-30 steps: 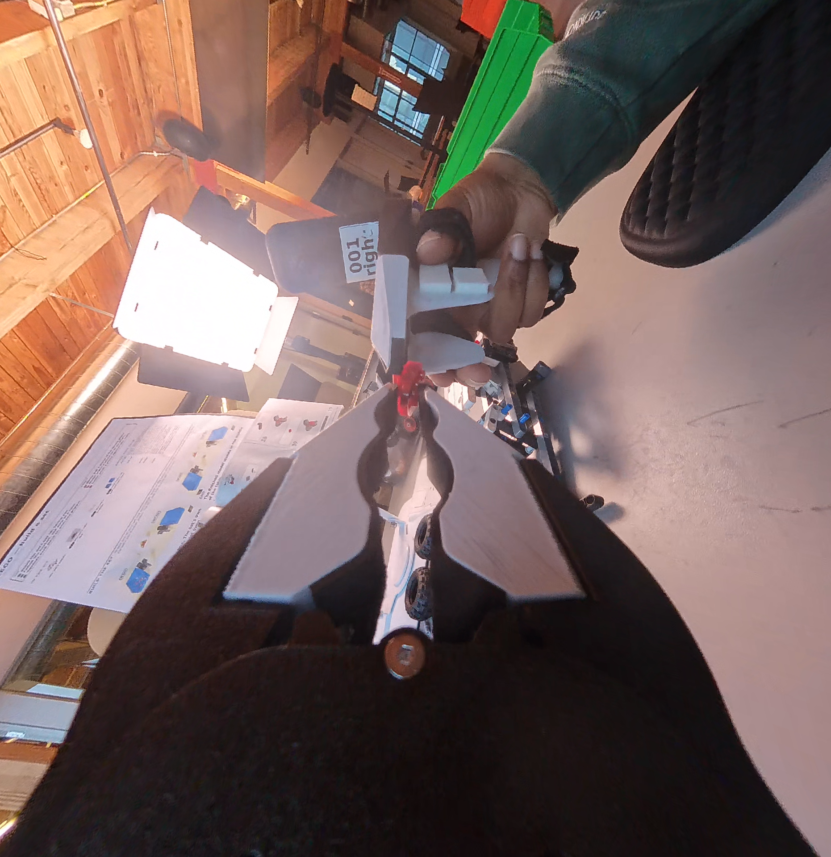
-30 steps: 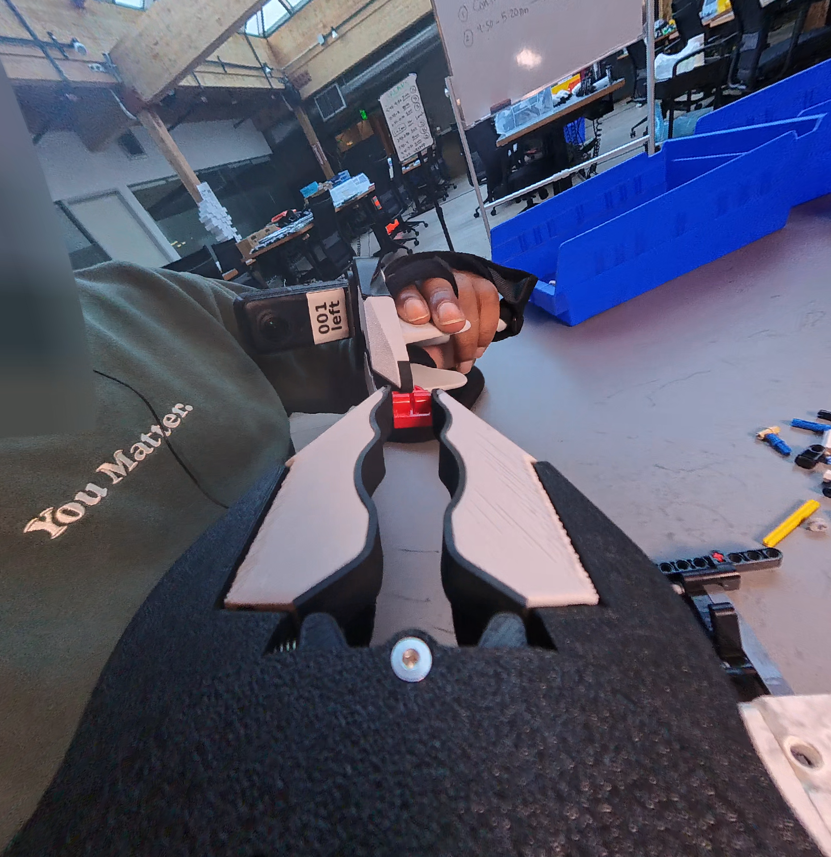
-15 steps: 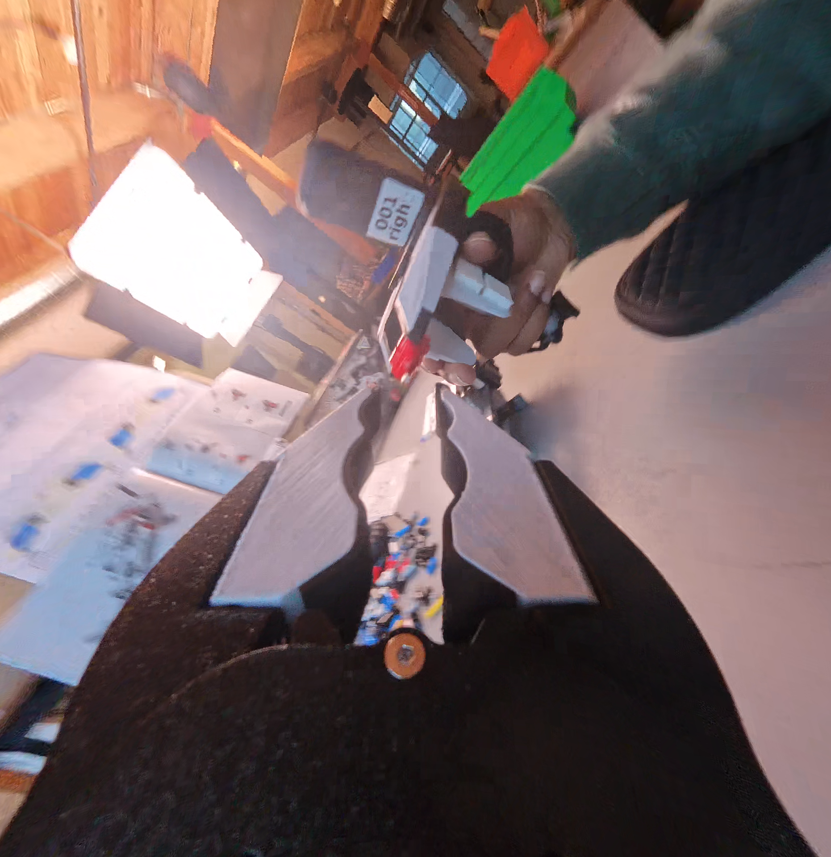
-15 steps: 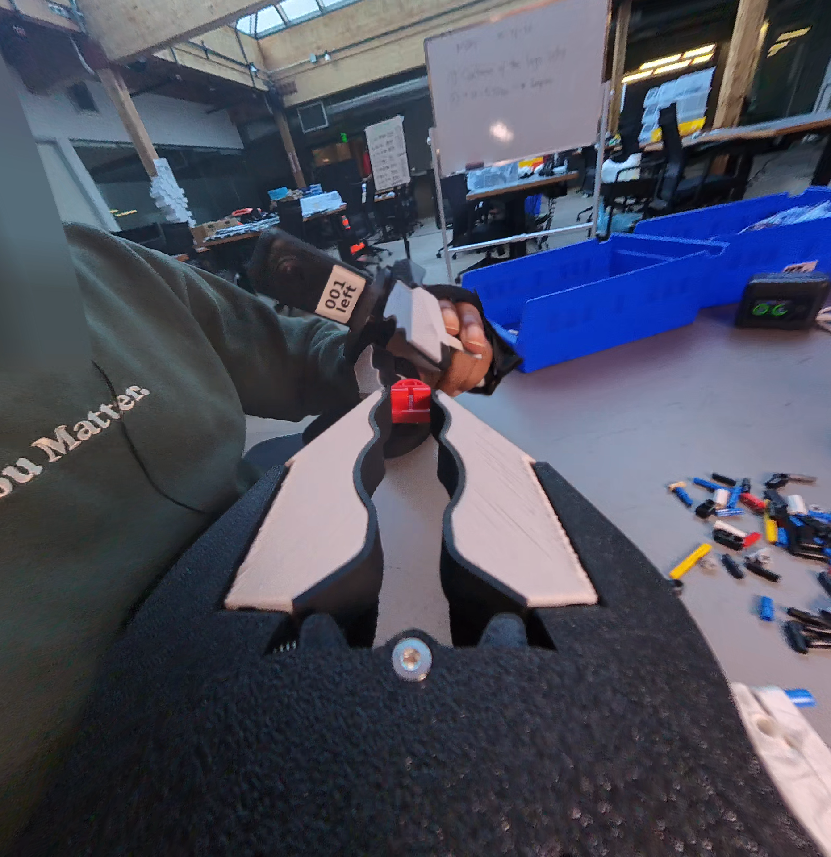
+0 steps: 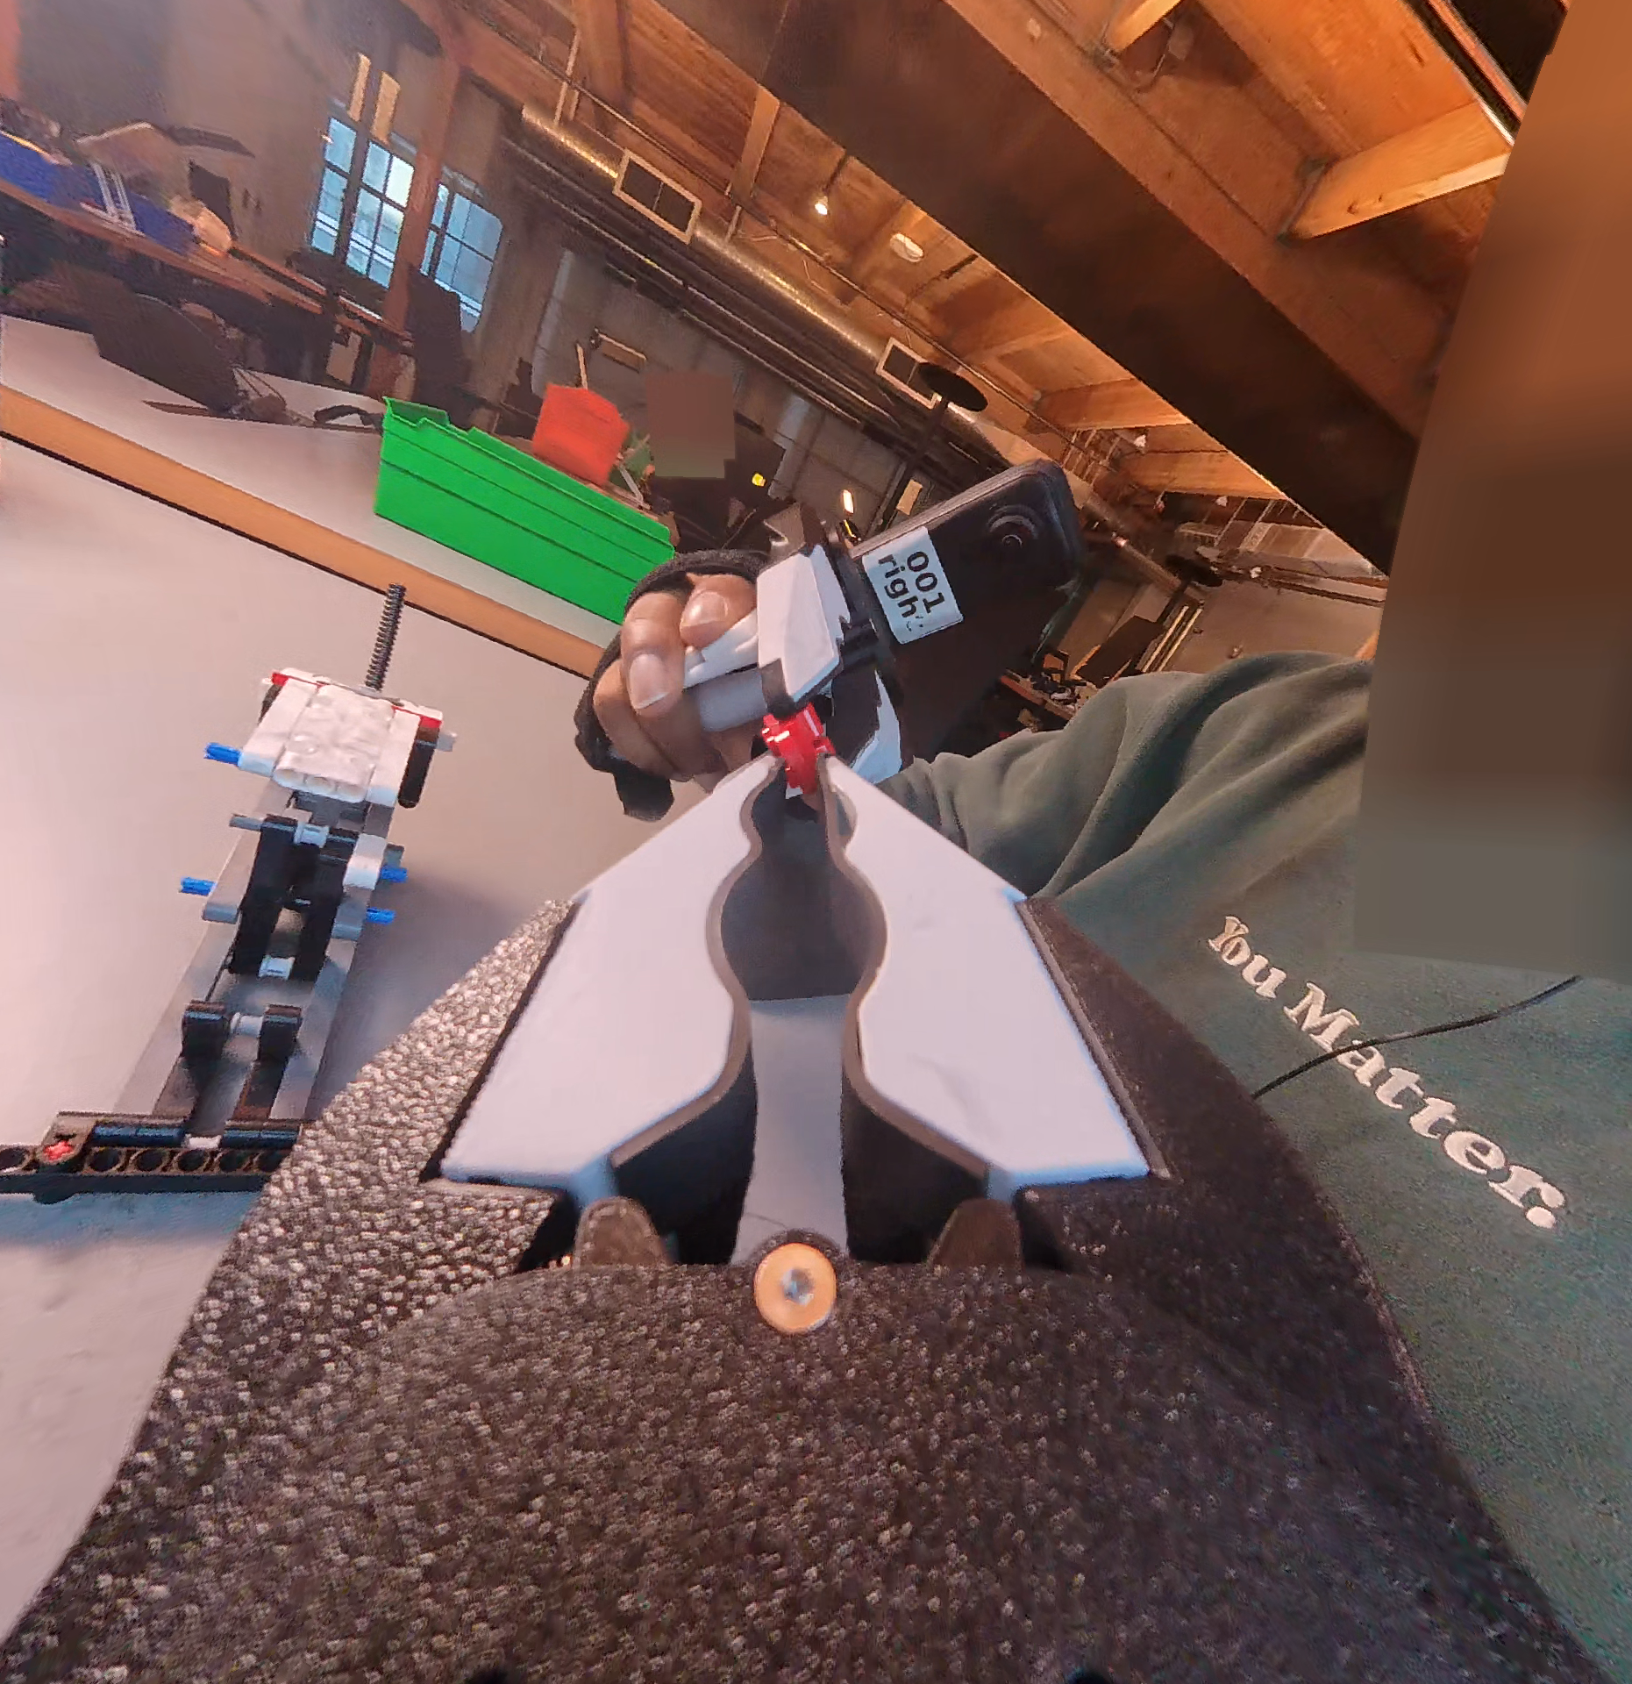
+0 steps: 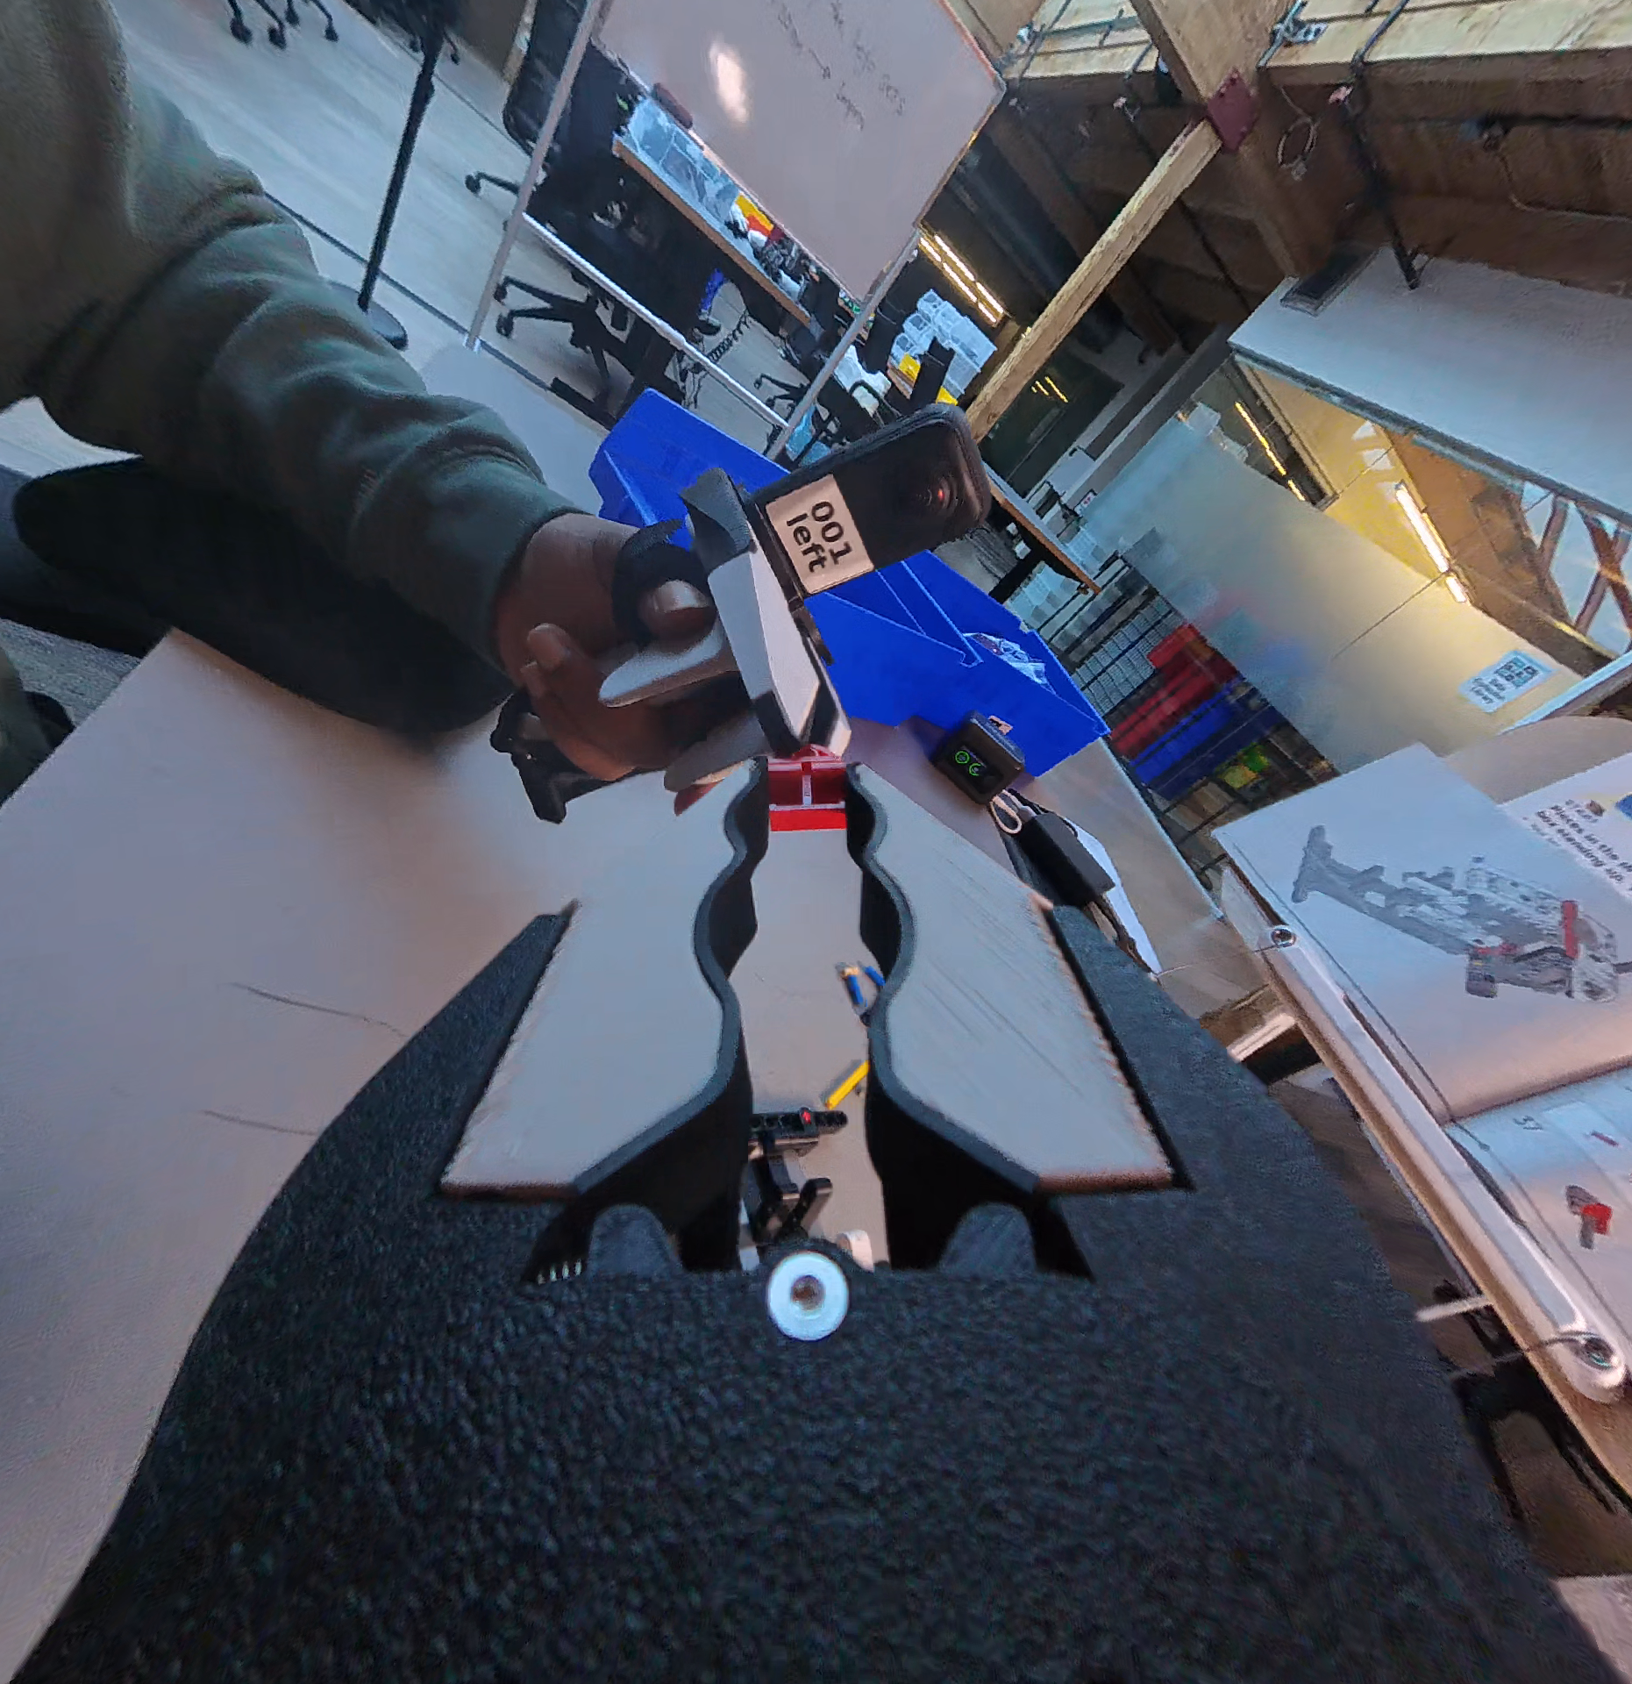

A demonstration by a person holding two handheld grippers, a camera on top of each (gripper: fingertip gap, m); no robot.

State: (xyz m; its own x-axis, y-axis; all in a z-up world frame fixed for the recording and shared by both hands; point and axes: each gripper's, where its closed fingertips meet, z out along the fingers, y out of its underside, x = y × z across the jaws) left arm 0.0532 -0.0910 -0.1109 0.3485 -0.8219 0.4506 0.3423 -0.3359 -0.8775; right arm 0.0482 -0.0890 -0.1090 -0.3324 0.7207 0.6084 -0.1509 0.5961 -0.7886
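Right wrist view shows the right gripper clamped on a small red brick. Left gripper pinches that brick too, right of the partly built model.

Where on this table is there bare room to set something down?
Bare table lies left of the brick model, toward the green bin, and below the sleeve in the right wrist view. Crowded there at right: booklet, blue bin, black device.

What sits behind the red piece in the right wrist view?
Directly behind the red piece are the left tongs, the hand holding them, and a blue bin beyond. Where the left tongs meet the piece is covered from here.
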